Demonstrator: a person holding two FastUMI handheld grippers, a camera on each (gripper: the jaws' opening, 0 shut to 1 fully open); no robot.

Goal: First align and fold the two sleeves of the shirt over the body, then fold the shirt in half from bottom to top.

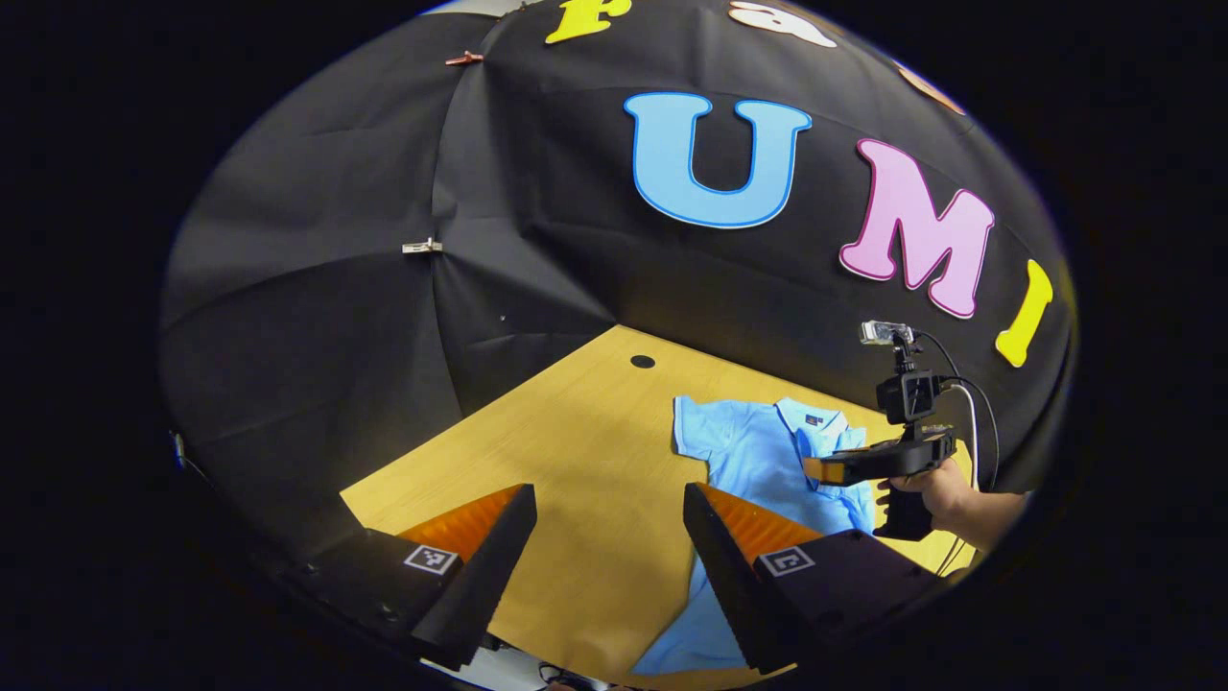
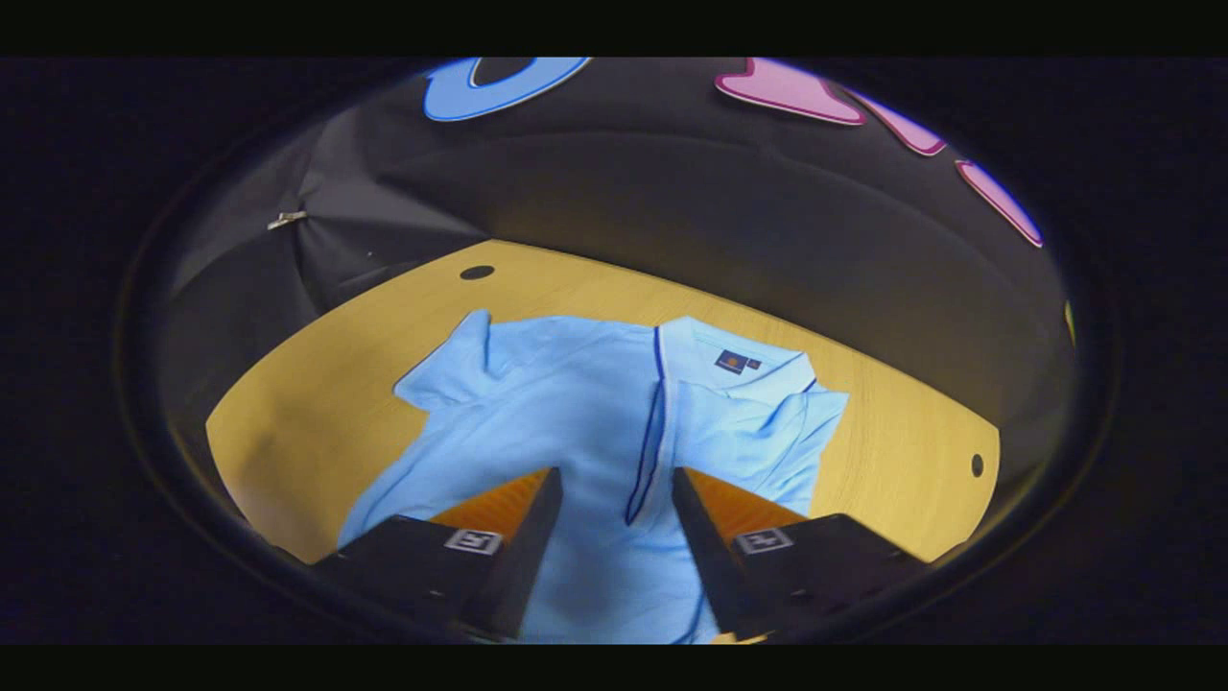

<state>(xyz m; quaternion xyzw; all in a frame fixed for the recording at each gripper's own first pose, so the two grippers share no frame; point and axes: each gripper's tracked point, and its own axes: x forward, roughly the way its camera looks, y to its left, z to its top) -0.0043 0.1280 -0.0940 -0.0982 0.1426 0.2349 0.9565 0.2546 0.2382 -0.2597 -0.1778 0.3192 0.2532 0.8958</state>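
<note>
Light-blue shirt [image 2: 576, 413] lies hem-hidden behind both wide-open, empty claws: left claw [image 1: 609, 547], right claw [image 2: 609, 523].

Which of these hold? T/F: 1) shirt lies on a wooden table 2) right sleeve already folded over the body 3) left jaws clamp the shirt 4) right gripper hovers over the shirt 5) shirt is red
1) True: the shirt lies on the wooden table.
2) True: the right sleeve is folded inward.
3) False: the left gripper is open over bare table.
4) True: the right gripper, jaws open.
5) False: light blue.
</note>
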